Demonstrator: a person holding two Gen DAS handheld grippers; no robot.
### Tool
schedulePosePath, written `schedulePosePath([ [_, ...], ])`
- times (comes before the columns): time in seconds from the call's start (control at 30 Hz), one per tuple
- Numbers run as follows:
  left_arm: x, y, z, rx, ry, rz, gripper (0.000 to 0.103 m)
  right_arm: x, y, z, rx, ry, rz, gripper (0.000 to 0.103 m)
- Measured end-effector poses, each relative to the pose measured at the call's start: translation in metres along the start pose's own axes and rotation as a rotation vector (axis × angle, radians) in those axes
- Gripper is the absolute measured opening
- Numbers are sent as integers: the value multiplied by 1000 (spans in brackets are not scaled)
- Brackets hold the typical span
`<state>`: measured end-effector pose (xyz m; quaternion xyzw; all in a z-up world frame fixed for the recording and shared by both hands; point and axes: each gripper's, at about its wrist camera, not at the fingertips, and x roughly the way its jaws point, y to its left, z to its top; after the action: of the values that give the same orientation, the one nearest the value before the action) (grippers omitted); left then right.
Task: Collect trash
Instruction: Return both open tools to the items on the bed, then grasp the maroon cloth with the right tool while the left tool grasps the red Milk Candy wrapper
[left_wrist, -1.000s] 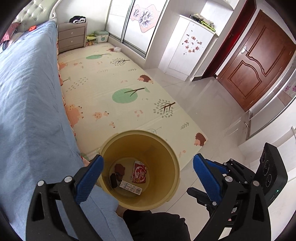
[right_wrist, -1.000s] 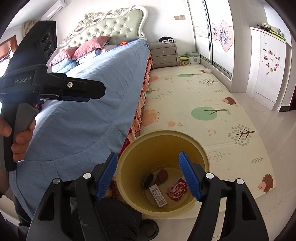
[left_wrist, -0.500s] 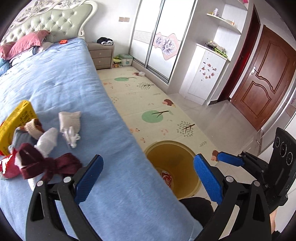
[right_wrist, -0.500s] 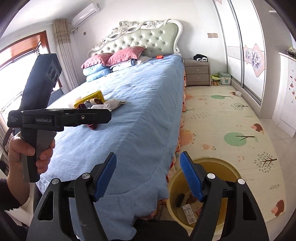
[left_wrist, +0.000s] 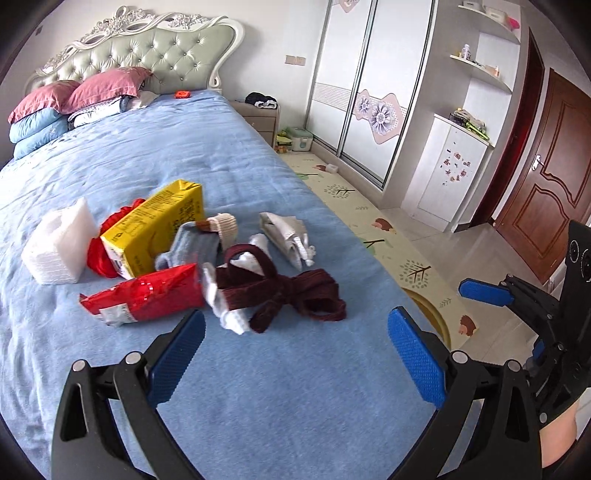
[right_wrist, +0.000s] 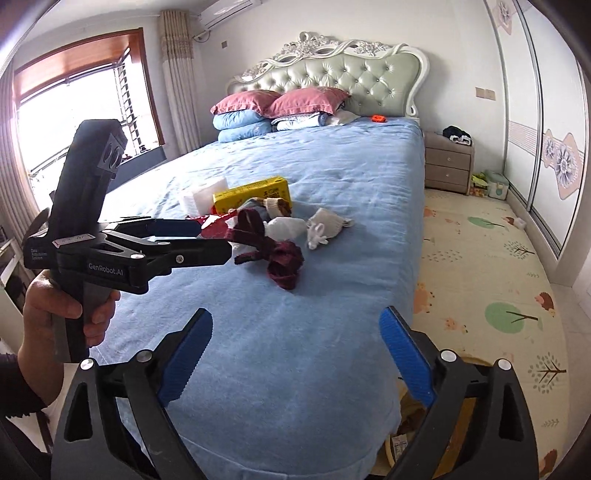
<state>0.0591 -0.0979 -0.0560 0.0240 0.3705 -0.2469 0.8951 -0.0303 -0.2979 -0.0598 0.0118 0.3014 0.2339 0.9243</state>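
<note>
A pile lies on the blue bed (left_wrist: 295, 387): a red snack wrapper (left_wrist: 144, 295), a yellow carton (left_wrist: 155, 229), a white foam block (left_wrist: 59, 240), red cloth, pale socks and a maroon sock knot (left_wrist: 280, 291). My left gripper (left_wrist: 295, 354) is open and empty, just short of the wrapper. My right gripper (right_wrist: 299, 354) is open and empty over the bed's foot; the pile (right_wrist: 266, 225) lies ahead of it, the left gripper (right_wrist: 177, 240) beside it. The yellow bin (left_wrist: 432, 314) shows partly past the bed's edge, and under my right finger (right_wrist: 406, 417).
Pillows (right_wrist: 280, 107) and a padded headboard (right_wrist: 332, 70) stand at the bed's far end. A play mat (right_wrist: 487, 266) covers the floor to the right, with a nightstand (right_wrist: 448, 162), wardrobe doors (left_wrist: 354, 88) and a brown door (left_wrist: 543, 177) beyond.
Both grippers swung up and away from the bin toward the bed. The pile of trash and socks came into view and now lies close before the left gripper. Both stayed open.
</note>
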Motion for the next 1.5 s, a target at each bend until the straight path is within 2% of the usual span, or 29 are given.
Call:
schedulePosePath([
  [0.43, -15, 69, -6, 20, -5, 99, 99, 65, 40, 24, -142, 109, 56, 88],
  [0.53, -15, 81, -4, 10, 0, 86, 99, 80, 46, 29, -183, 129, 50, 81],
  [0.7, -4, 98, 1, 11, 19, 83, 99, 89, 47, 38, -226, 133, 32, 77],
  [0.97, 16, 106, 11, 76, 58, 54, 99, 118, 39, 47, -290, 181, -14, 76],
  [1.07, 23, 107, 15, 132, 70, 79, 99, 127, 36, 47, -294, 214, 1, 65],
  [1.13, 25, 109, 17, 153, 76, 106, 99, 133, 36, 45, -301, 240, -7, 52],
  [1.17, 24, 109, 18, 159, 77, 112, 99, 135, 35, 44, -299, 249, -13, 48],
  [1.27, 19, 110, 21, 182, 69, 99, 99, 132, 36, 43, -306, 246, -19, 32],
  [1.3, 20, 109, 21, 202, 74, 86, 99, 130, 37, 42, -309, 243, -21, 22],
  [1.4, 29, 105, 20, 247, 122, 48, 99, 125, 37, 41, -304, 230, -20, 22],
  [1.5, 41, 102, 14, 278, 180, 44, 99, 119, 36, 40, -292, 221, -18, 22],
])
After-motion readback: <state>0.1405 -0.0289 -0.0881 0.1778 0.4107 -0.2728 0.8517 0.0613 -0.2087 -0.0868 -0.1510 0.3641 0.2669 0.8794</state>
